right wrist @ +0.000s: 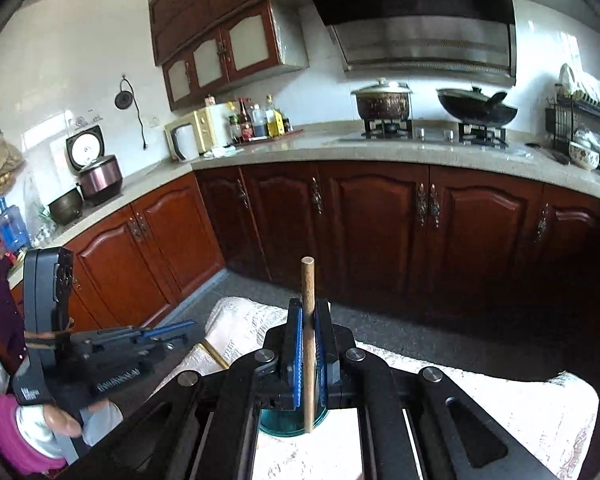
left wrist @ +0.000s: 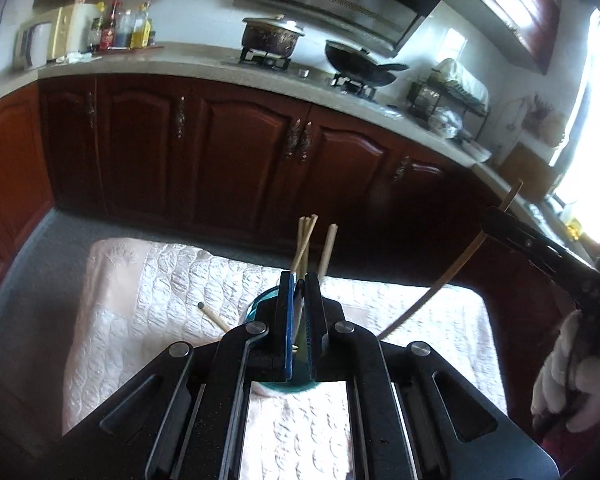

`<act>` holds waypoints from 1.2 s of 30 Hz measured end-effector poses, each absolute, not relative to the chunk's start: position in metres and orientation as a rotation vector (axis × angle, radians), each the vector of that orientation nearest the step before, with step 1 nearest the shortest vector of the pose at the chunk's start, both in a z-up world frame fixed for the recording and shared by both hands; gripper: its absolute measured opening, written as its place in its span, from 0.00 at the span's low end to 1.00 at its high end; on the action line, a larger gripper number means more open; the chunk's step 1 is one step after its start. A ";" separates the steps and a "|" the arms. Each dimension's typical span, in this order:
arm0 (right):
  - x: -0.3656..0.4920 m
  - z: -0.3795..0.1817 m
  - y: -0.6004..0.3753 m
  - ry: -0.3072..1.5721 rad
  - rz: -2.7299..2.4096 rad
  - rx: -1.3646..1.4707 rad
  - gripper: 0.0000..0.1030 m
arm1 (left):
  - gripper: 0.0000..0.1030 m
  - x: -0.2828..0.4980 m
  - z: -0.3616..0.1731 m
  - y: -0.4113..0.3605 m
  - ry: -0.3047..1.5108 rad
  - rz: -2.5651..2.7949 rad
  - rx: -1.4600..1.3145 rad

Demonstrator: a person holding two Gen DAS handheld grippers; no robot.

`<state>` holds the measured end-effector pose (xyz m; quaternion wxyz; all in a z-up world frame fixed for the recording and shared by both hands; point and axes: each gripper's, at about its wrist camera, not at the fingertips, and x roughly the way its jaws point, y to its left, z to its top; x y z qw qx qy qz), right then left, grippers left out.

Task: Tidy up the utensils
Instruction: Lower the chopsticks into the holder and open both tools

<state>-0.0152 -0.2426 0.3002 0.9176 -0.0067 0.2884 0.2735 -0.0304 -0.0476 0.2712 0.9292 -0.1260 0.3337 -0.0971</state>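
The right gripper [right wrist: 308, 346] is clamped on a single wooden chopstick [right wrist: 308, 320], upright at lower centre, directly above the teal cup [right wrist: 292, 424]. The left gripper [left wrist: 299, 320] is nearly closed on the cup's rim [left wrist: 260, 300]; three chopsticks [left wrist: 306, 240] already stand inside. One stray chopstick [left wrist: 214, 316] lies on the quilted surface [left wrist: 148, 280]. A tilted release could miss or tip the cup.

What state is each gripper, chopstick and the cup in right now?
left gripper: shut on the rim of the teal cup.
right gripper: shut on a single chopstick, held upright above the cup.
chopsticks in cup: standing, leaning.
loose chopstick: lying on the white cloth.
lidded pot: on the stove, covered.
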 end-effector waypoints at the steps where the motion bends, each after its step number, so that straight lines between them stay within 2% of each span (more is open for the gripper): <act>1: -0.010 0.295 -0.240 0.599 0.559 -0.009 0.05 | 0.04 -0.024 0.266 -0.050 0.687 -0.188 -0.253; 7: 0.003 0.275 -0.238 0.641 0.576 0.014 0.05 | 0.04 -0.001 0.243 -0.059 0.697 -0.136 -0.221; 18: 0.007 0.297 -0.233 0.594 0.614 -0.006 0.05 | 0.04 0.019 0.230 -0.066 0.747 -0.128 -0.213; 31: 0.044 0.204 -0.223 0.806 0.577 0.032 0.05 | 0.04 0.026 0.197 -0.079 0.818 -0.109 -0.186; 36: 0.053 0.187 -0.229 0.826 0.562 0.099 0.05 | 0.04 0.026 0.189 -0.084 0.828 -0.102 -0.177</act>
